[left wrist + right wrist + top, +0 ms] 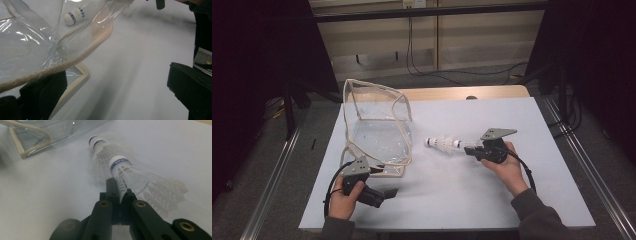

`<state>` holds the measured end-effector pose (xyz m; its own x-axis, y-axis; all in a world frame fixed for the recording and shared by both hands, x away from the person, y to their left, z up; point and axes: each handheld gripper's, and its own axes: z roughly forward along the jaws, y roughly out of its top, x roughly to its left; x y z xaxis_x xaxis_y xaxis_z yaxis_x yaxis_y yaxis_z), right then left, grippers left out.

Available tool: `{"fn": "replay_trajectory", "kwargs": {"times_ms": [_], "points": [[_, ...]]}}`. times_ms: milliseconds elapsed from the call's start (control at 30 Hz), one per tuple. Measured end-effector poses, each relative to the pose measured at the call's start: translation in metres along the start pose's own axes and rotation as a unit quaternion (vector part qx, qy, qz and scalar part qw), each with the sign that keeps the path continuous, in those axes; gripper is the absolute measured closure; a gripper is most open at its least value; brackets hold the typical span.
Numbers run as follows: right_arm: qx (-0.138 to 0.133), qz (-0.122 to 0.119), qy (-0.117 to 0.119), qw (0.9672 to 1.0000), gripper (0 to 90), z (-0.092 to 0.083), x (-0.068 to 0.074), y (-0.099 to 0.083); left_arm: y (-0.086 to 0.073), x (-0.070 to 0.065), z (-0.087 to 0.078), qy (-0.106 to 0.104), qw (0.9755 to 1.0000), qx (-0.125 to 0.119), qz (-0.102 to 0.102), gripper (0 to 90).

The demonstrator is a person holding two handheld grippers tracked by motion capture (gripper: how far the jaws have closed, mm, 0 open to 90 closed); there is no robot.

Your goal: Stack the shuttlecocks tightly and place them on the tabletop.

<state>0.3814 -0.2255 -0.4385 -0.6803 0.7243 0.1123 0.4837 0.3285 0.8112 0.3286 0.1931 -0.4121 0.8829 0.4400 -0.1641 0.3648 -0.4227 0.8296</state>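
A short stack of white shuttlecocks [443, 143] with blue-banded corks lies on its side mid-table, corks pointing left toward a clear plastic bag [377, 125] with cream trim. My right gripper [467, 148] is shut on the feather skirt of the nearest shuttlecock [120, 163]; its fingertips [120, 188] pinch the skirt edge. My left gripper [384, 180] rests at the bag's front corner, open, jaws wide apart. In the left gripper view the bag's cream rim [75, 58] crosses in front of the left jaw, and the shuttlecocks [75, 15] show through the plastic.
A pale mat [462, 200] covers the table, with a strip of wood top [492, 92] at its far edge. Metal rails run along both sides of the table. Cables hang by the wall behind.
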Motion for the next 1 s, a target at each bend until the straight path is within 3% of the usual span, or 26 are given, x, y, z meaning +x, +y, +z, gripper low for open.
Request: {"fn": "replay_trajectory", "kwargs": {"times_ms": [1000], "points": [[0.011,-0.016,0.005,0.9998,89.6,0.013,0.006,0.009,0.000,0.000,0.000,0.001,1.0000,0.000,0.001,2.8]]}}
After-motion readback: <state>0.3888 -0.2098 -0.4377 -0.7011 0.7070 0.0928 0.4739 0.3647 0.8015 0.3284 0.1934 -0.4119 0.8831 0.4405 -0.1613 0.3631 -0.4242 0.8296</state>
